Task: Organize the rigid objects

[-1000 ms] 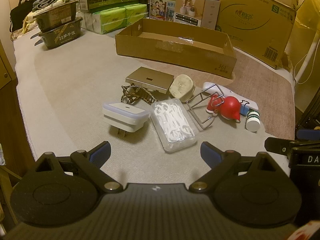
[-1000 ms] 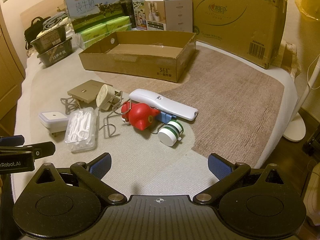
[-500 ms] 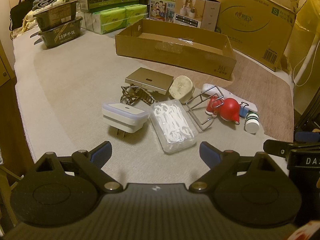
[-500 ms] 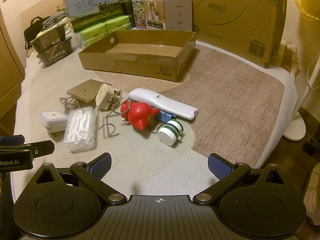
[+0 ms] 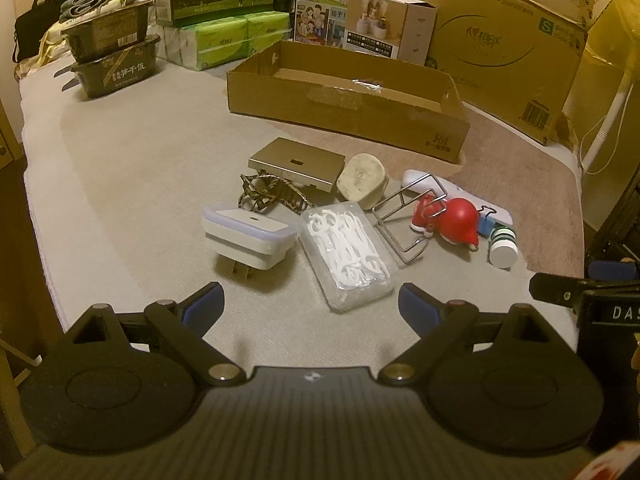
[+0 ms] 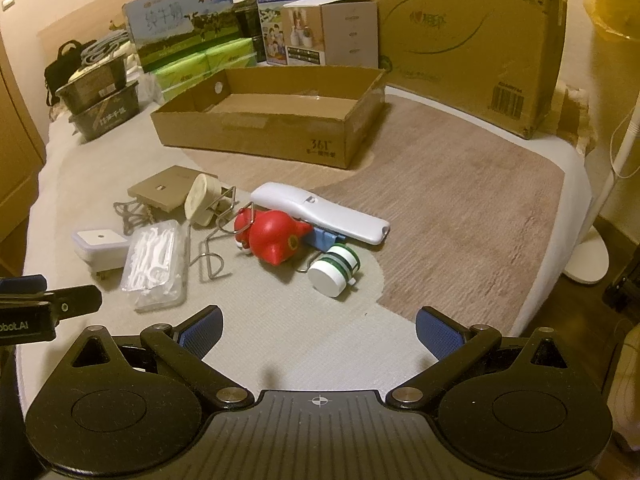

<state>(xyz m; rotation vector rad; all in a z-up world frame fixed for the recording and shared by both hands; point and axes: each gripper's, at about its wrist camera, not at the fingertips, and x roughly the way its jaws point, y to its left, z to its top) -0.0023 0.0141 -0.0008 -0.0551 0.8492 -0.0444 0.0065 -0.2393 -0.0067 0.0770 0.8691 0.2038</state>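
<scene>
A cluster of small objects lies on the rug: a white plug adapter, a clear box of floss picks, a gold flat box, a beige plug, a wire rack, a red toy, a white handheld device and a white-green bottle. Behind them stands a low cardboard tray, its inside bare. My left gripper hovers open in front of the floss box. My right gripper hovers open in front of the bottle. Neither holds anything.
Milk cartons, green tissue packs, stacked black food trays and a large cardboard box line the back. A tangled cord lies by the gold box. The rug's right edge drops to the floor beside a lamp base.
</scene>
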